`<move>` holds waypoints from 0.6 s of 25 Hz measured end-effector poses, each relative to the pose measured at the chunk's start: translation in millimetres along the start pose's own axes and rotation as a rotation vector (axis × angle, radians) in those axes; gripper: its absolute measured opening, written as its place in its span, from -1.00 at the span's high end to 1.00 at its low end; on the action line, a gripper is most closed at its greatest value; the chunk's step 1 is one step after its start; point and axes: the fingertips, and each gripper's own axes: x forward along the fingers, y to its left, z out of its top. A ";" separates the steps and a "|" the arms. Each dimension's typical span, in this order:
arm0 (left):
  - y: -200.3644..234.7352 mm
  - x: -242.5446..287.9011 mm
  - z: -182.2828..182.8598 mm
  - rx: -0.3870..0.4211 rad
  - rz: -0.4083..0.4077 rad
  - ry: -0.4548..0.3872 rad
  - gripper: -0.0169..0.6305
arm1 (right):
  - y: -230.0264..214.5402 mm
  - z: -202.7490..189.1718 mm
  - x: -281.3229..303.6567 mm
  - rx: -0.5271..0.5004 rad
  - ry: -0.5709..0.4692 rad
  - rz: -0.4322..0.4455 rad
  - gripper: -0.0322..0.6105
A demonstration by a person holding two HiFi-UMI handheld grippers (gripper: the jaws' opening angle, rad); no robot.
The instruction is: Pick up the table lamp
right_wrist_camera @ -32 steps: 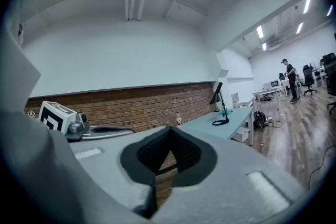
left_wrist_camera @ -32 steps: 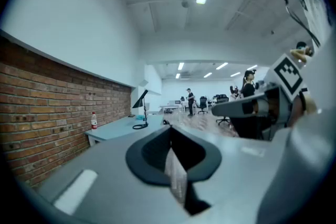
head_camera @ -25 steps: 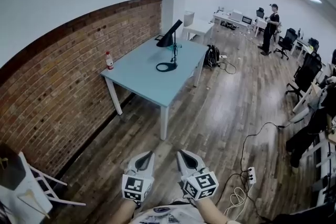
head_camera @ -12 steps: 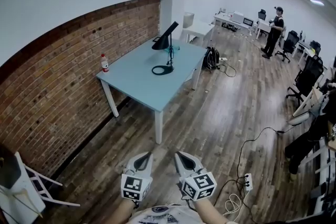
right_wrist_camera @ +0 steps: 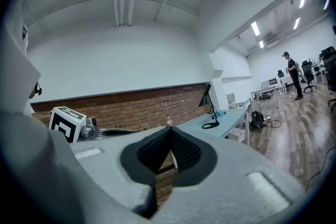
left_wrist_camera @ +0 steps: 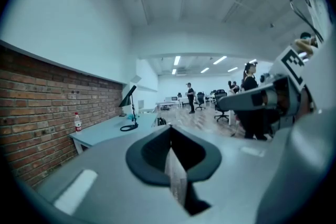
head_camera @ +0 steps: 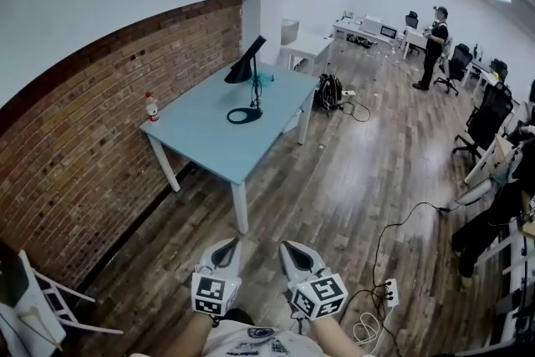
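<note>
A black table lamp (head_camera: 243, 79) with a ring base and a tilted cone shade stands on the light blue table (head_camera: 209, 138) against the brick wall, far ahead of me. It also shows small in the left gripper view as the lamp (left_wrist_camera: 129, 110) and in the right gripper view as the lamp (right_wrist_camera: 210, 107). My left gripper (head_camera: 227, 245) and right gripper (head_camera: 290, 247) are held side by side low in the head view, well short of the table. Both are shut with nothing between the jaws.
A bottle with a red cap (head_camera: 151, 106) stands at the table's left edge by the brick wall. A power strip and cables (head_camera: 387, 293) lie on the wood floor at my right. A person (head_camera: 432, 46) stands far back among office chairs and desks. A white chair (head_camera: 38, 305) is at lower left.
The table and lamp have slid left and slightly up in the head view as I walked across the floor. Both grippers stay shut and side by side.
</note>
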 end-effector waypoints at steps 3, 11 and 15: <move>-2.0 17.8 -1.5 0.003 -0.014 0.020 0.97 | -19.8 -0.5 5.8 0.005 0.003 -0.011 0.90; 21.0 88.5 -3.3 0.006 -0.032 0.025 0.97 | -74.0 3.4 60.9 0.013 0.006 -0.043 0.90; 55.4 137.1 -5.7 0.006 -0.035 0.030 0.97 | -108.0 9.7 112.6 0.013 0.010 -0.058 0.90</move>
